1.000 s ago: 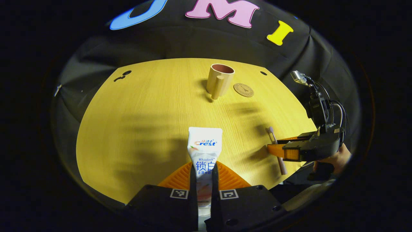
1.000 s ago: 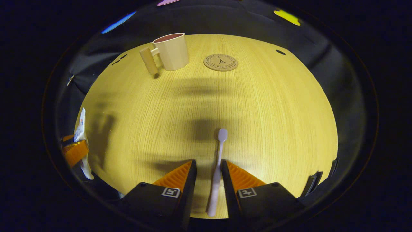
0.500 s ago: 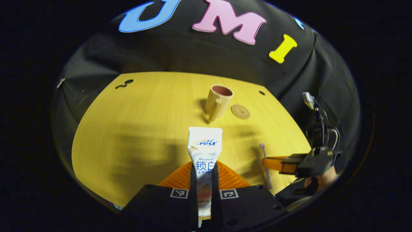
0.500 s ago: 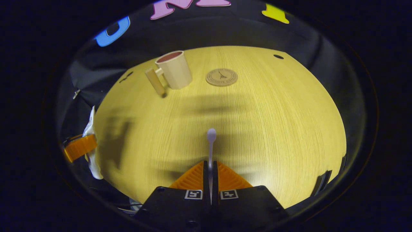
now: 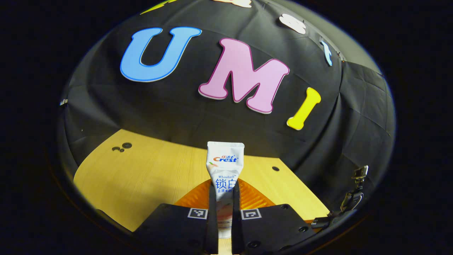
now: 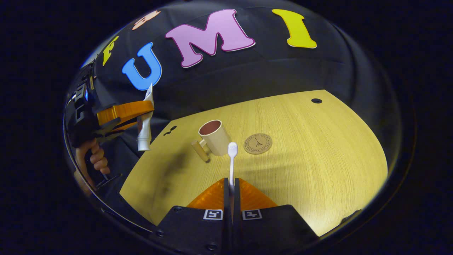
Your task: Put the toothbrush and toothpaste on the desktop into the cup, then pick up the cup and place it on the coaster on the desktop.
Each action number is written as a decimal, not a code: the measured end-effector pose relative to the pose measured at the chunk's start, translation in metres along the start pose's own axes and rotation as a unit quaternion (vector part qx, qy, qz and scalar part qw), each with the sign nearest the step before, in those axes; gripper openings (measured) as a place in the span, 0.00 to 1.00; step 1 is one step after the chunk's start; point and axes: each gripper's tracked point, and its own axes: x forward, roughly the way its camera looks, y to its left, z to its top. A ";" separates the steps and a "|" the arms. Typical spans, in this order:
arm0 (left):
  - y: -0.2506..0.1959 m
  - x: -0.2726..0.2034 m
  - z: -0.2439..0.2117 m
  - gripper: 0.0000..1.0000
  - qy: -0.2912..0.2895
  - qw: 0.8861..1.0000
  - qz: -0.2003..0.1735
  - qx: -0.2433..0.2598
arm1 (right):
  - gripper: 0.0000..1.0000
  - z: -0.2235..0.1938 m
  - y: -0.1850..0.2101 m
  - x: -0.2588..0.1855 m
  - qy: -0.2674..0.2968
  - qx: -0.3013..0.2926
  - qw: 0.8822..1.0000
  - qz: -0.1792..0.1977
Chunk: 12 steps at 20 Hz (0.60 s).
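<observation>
My left gripper (image 5: 224, 193) is shut on a white toothpaste tube (image 5: 225, 166), held up above the wooden desktop (image 5: 148, 177). In the right gripper view that left gripper (image 6: 141, 112) hangs high at the left with the toothpaste tube (image 6: 144, 124) pointing cap down. My right gripper (image 6: 231, 186) is shut on a white toothbrush (image 6: 231, 161), lifted off the desktop (image 6: 300, 148), head forward. Beyond its head stands a beige cup (image 6: 214, 138) with a handle at its left. A round brown coaster (image 6: 258, 143) lies just right of the cup.
A person's hand (image 6: 93, 157) holds the left gripper at the left of the right gripper view. Small dark holes (image 6: 316, 101) mark the desktop's far corners. The black cloth wall rises right behind the desk. Part of the other gripper's rig (image 5: 354, 194) shows at the left gripper view's lower right.
Both grippers have risen and tilted upward with their loads. The toothbrush has come off the desktop. The cup and coaster have dropped out of the left gripper view.
</observation>
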 end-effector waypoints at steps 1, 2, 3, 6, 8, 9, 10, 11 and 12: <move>-0.003 0.009 0.008 0.20 -0.011 1.000 -0.004 0.000 | 0.05 0.006 -0.001 -0.002 -0.001 0.002 1.000 0.006; -0.007 0.024 0.016 0.19 -0.025 1.000 -0.009 0.000 | 0.05 0.010 0.001 -0.002 0.000 0.006 1.000 0.014; -0.011 0.033 0.020 0.20 -0.032 0.999 -0.013 0.000 | 0.05 0.014 0.000 -0.002 0.002 0.015 1.000 0.022; -0.021 0.067 0.034 0.19 -0.060 0.998 -0.012 0.009 | 0.05 0.025 -0.004 -0.003 0.005 0.023 0.999 0.038; -0.021 0.085 0.029 0.19 -0.061 0.998 -0.008 0.017 | 0.05 0.023 -0.008 -0.001 0.010 0.025 0.999 0.044; -0.023 0.094 0.027 0.19 -0.060 0.998 -0.009 0.020 | 0.05 0.024 -0.011 -0.002 0.013 0.026 0.998 0.047; -0.024 0.102 0.024 0.19 -0.059 0.998 -0.011 0.021 | 0.05 0.024 -0.015 -0.001 0.015 0.028 0.998 0.047; -0.025 0.109 0.021 0.19 -0.058 0.998 -0.013 0.021 | 0.05 0.024 -0.017 -0.001 0.016 0.027 0.998 0.048; -0.024 0.115 0.020 0.19 -0.058 0.998 -0.011 0.021 | 0.05 0.025 -0.021 0.000 0.017 0.027 0.998 0.048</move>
